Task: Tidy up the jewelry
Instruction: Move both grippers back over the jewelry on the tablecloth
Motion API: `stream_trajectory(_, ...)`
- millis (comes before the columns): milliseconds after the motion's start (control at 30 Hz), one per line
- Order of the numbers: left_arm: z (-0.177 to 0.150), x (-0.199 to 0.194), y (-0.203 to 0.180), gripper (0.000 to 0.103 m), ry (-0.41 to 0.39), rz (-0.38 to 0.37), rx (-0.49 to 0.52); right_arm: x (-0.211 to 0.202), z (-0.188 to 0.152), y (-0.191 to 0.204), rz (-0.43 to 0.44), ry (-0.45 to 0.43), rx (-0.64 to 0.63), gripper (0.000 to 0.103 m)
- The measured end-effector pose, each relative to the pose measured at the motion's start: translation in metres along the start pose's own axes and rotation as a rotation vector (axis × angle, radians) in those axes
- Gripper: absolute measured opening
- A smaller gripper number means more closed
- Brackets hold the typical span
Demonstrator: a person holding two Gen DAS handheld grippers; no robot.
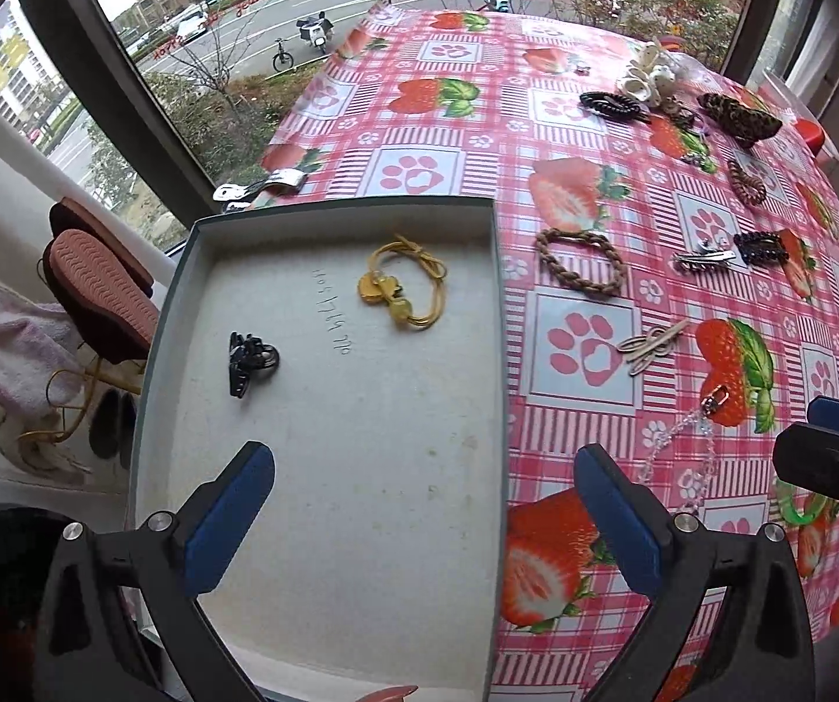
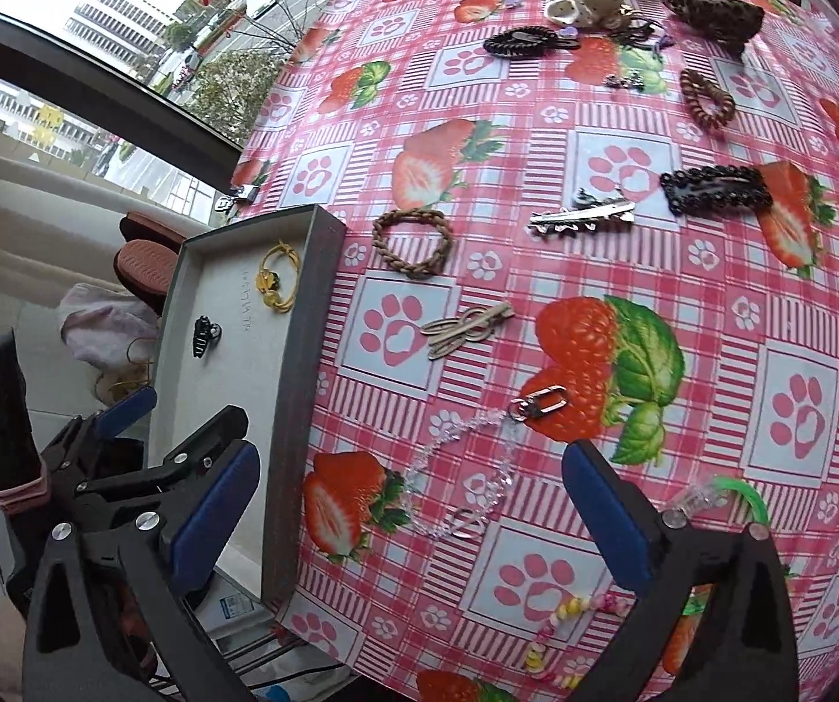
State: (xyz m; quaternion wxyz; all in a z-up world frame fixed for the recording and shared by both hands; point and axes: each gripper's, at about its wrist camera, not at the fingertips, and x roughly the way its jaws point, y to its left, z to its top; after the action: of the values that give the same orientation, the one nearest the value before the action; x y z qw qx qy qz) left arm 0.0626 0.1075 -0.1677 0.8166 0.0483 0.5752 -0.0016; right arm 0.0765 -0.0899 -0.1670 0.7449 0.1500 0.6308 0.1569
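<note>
Left wrist view looks down past the left gripper (image 1: 419,515), whose blue-padded jaws stand spread wide with nothing between them, over the pale floor of a shallow grey box (image 1: 325,468) at the table's left edge. Inside the box lie two pieces: a small black claw clip (image 1: 251,361) on the near left and, farther in and to the right, a yellow cord bracelet (image 1: 404,286), the two well apart. Just right of the box, on the pink strawberry tablecloth (image 1: 583,134), a clear bead chain (image 1: 691,450) with a metal clasp lies nearest, then a pale wooden clip (image 1: 650,345), a brown braided band (image 1: 580,262) close to the box's far right corner, a silver hair clip (image 1: 703,257) touching a black beaded barrette (image 1: 761,245), a brown spiral hair tie (image 1: 745,181), and at the far end a black comb clip (image 1: 612,104), a leopard-print claw clip (image 1: 741,116) and a cream scrunchie (image 1: 650,77). Right wrist view shows the right gripper (image 2: 413,520) equally wide apart and empty, hanging over the clear chain, with a pastel bead bracelet (image 2: 571,620) near its right finger and a green bangle (image 2: 746,497) partly hidden behind that finger. At the far left of that view the left gripper appears beside the box.
</note>
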Motion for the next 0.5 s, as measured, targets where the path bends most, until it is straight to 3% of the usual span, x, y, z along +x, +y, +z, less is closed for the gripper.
stream_trajectory(500, 0.001, 0.012, -0.083, 0.103, 0.058, -0.074, 0.154, -0.045, -0.042, -0.133, -0.237, 0.011, 0.219, 0.103)
